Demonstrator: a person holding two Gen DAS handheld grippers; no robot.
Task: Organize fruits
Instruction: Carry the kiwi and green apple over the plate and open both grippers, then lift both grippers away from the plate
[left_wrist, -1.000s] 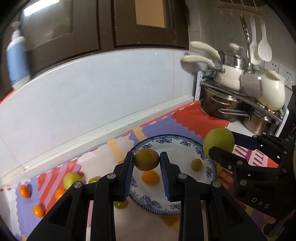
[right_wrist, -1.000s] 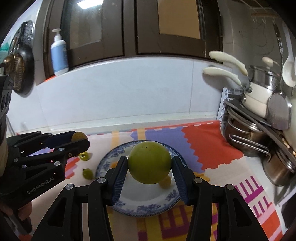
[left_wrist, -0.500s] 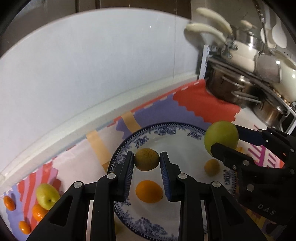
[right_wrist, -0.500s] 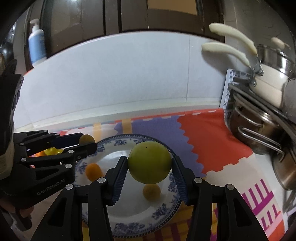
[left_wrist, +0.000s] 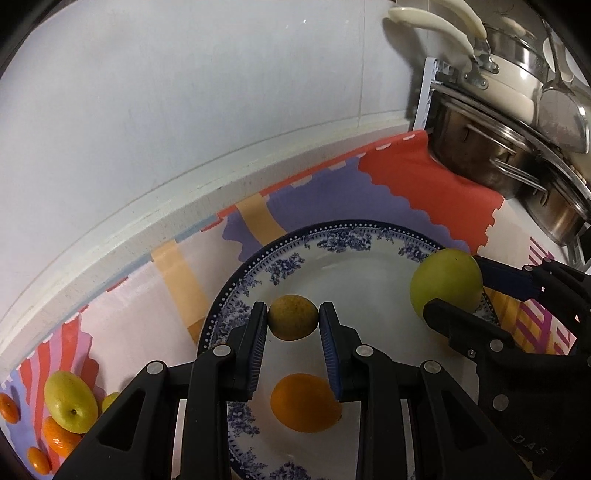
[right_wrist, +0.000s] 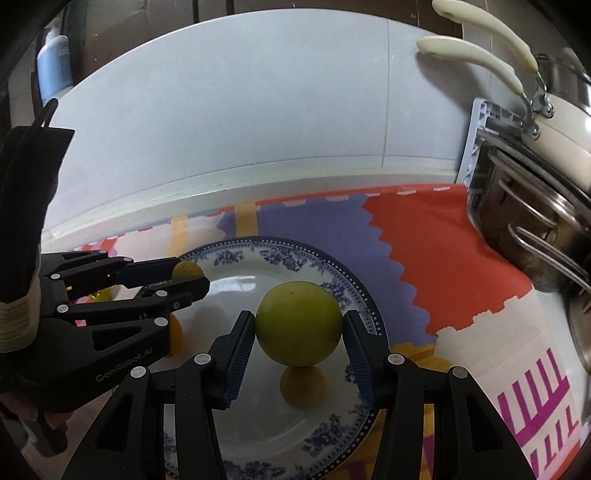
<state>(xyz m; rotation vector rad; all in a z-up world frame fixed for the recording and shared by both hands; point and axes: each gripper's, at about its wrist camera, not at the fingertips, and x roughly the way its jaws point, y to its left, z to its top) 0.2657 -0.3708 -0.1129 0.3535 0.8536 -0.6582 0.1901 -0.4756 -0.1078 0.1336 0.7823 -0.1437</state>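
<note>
Over the blue-patterned plate (left_wrist: 291, 258), a small brownish fruit (left_wrist: 293, 317) is being gripped by the left gripper (left_wrist: 293, 325) near nine o'clock, and a green fruit (right_wrist: 298, 328) is being clamped by the right gripper (right_wrist: 298, 336) toward three. If released high, either could be sent rolling off the rim, or be knocked against the orange fruit (left_wrist: 304, 402) lying below.

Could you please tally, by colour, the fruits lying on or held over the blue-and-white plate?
Large green round fruit: 1
Small brownish-yellow round fruits: 2
Small orange round fruit: 1
Total: 4
</note>
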